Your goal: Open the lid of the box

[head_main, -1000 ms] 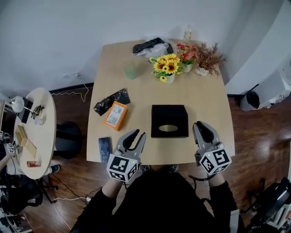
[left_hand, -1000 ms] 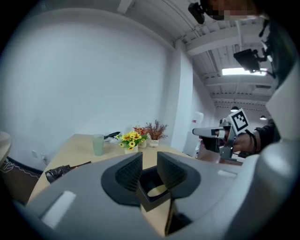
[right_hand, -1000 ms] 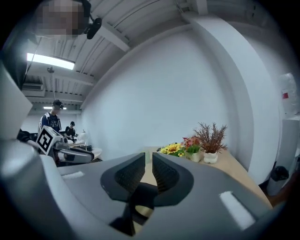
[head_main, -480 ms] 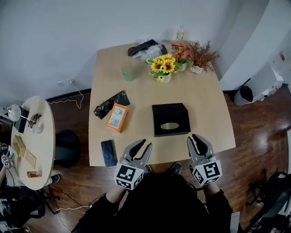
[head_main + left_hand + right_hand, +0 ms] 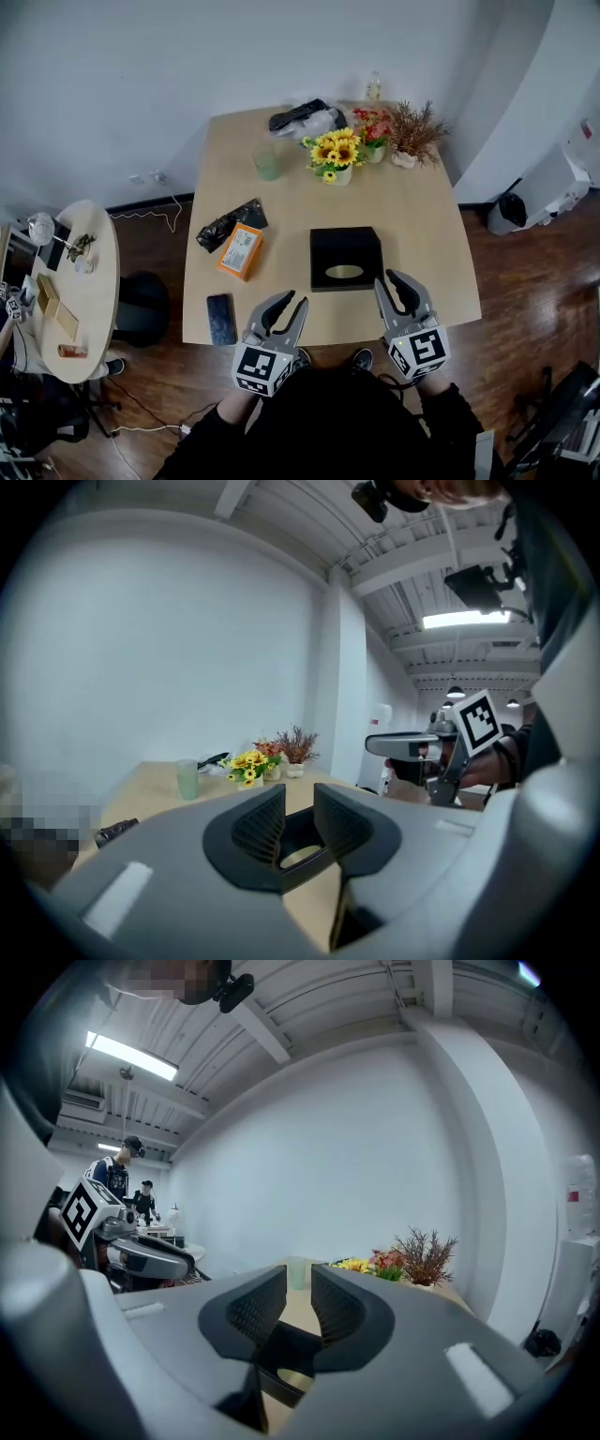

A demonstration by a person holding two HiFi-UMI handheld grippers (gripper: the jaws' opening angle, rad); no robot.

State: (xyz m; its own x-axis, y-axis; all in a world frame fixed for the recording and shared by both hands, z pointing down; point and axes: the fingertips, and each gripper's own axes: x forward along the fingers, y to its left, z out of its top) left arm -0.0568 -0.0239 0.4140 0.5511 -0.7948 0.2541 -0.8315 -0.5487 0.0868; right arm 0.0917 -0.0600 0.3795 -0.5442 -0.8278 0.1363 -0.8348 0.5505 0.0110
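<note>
A black box (image 5: 345,246) with an oval hole in its closed lid lies near the table's front edge. My left gripper (image 5: 293,300) hovers just off the box's front left corner, shut, with nothing between its jaws. My right gripper (image 5: 387,277) is at the box's front right corner; its jaws are opening and hold nothing. In the left gripper view the jaws (image 5: 298,819) frame the box's oval hole (image 5: 300,857), and the right gripper (image 5: 412,747) shows at the right. The right gripper view looks past its jaws (image 5: 298,1309) over the box (image 5: 281,1377).
On the table (image 5: 422,225) are an orange packet (image 5: 240,251), a black bag (image 5: 230,223), a phone (image 5: 221,319), a green cup (image 5: 267,161), sunflowers (image 5: 336,150) and other potted plants (image 5: 412,131) at the back. A round side table (image 5: 80,281) stands at the left.
My right gripper has come in from beside the box's right side to its front right corner. My left gripper has dropped back a little toward the table's front edge.
</note>
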